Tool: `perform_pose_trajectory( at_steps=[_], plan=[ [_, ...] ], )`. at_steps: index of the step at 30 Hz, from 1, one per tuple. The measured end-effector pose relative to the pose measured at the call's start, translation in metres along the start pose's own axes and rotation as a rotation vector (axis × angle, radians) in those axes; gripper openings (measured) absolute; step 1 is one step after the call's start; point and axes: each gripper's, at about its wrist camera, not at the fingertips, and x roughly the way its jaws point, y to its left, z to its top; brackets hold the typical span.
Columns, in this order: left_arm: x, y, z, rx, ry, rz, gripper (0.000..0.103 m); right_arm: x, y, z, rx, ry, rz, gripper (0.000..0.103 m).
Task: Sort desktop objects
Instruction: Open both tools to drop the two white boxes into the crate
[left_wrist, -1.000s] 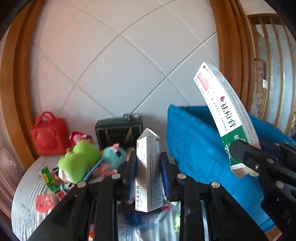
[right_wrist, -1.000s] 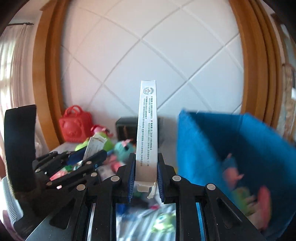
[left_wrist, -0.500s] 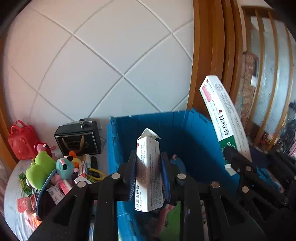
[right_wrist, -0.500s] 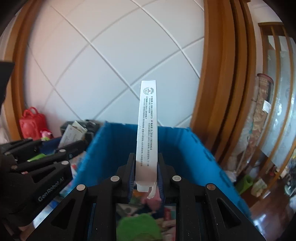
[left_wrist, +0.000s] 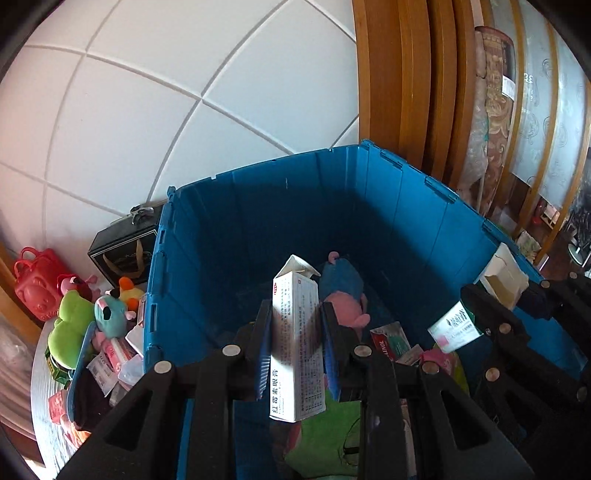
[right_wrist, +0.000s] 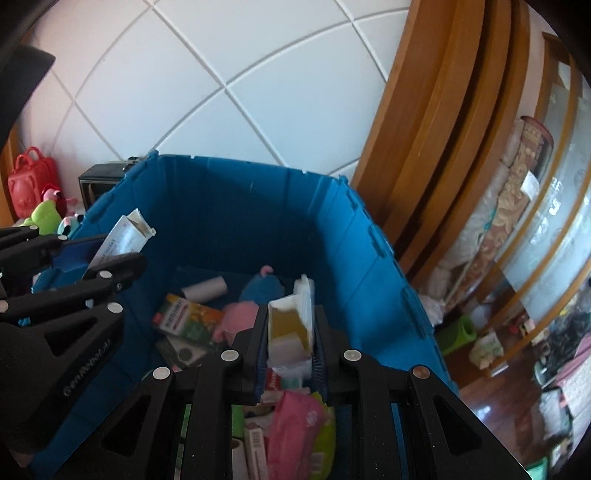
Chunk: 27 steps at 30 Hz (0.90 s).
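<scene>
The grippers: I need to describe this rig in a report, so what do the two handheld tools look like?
Both the left gripper and the right gripper are matte black plastic with angular, triangular cut-outs and round silver screw heads. Their jaws carry blue ribbed pads. Seen from the right wrist, the left one bears pale embossed lettering on its side. No cables or sleeves show.

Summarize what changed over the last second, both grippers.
Both swung from the cluttered table to above the blue bin and tipped down toward its contents. The left hand-held gripper still clamps the white box. The right hand-held gripper still clamps the long carton, which now points into the bin, open end toward the camera. Nothing released; the toys stay on the table.
</scene>
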Motion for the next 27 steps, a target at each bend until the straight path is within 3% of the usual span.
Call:
perform_pose_trajectory(
  at_steps=[5,9,12,14,16,21,27],
  plan=[
    [0.006,-0.001,-0.002,0.009,0.012,0.004,0.029,0.003,-0.011,-0.007,0.012,0.011,0.005,0.021],
    [0.006,0.000,-0.003,0.014,0.005,0.016,0.059,0.009,-0.024,-0.008,0.026,0.010,0.004,0.021],
    [0.003,0.001,-0.004,0.018,-0.006,0.022,0.062,0.009,-0.027,-0.009,0.034,0.009,0.004,0.023],
    [0.002,0.002,-0.004,0.017,-0.006,0.023,0.063,0.010,-0.028,-0.009,0.040,0.011,0.007,0.040],
    [0.001,0.004,-0.005,0.010,-0.005,0.020,0.063,0.011,-0.030,-0.010,0.048,0.010,0.011,0.087],
    [-0.010,0.012,-0.006,-0.017,-0.033,0.007,0.064,0.000,-0.027,-0.014,0.036,-0.020,-0.014,0.103],
    [-0.046,0.027,-0.017,-0.040,-0.137,-0.028,0.073,-0.032,-0.024,-0.020,0.043,-0.085,-0.029,0.103]
  ],
)
